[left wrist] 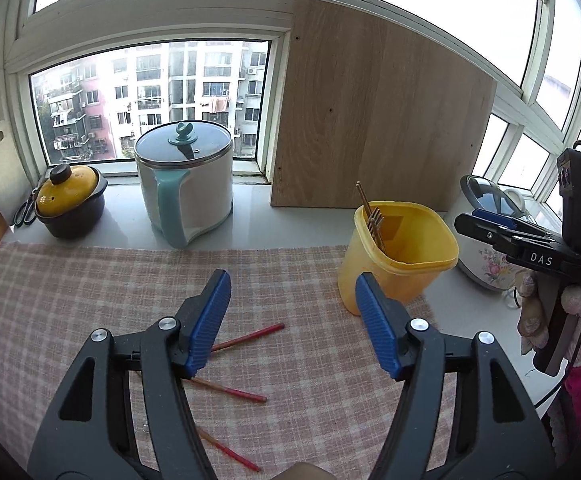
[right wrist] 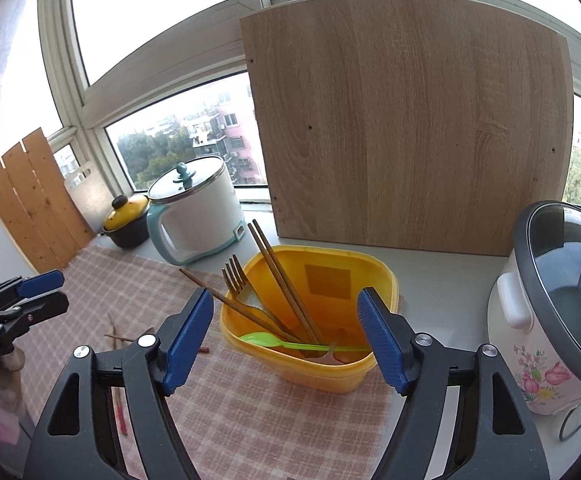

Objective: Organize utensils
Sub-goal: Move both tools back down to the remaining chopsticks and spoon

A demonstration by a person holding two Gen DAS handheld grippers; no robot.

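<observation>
Yellow bin (right wrist: 310,368) open above; wooden board (right wrist: 410,120) behind, rice cooker (right wrist: 542,340) beside.

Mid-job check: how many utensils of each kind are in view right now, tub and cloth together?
Chopsticks: 6 (3 in the yellow tub, 3 on the checked cloth)
Forks: 1
Spoons: 1, green
Total: 8, plus one pale piece low in the tub that I cannot identify

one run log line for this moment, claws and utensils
left claw: open, empty, over chopsticks on cloth | right claw: open, empty, at yellow tub | tub holds fork, green spoon
</observation>
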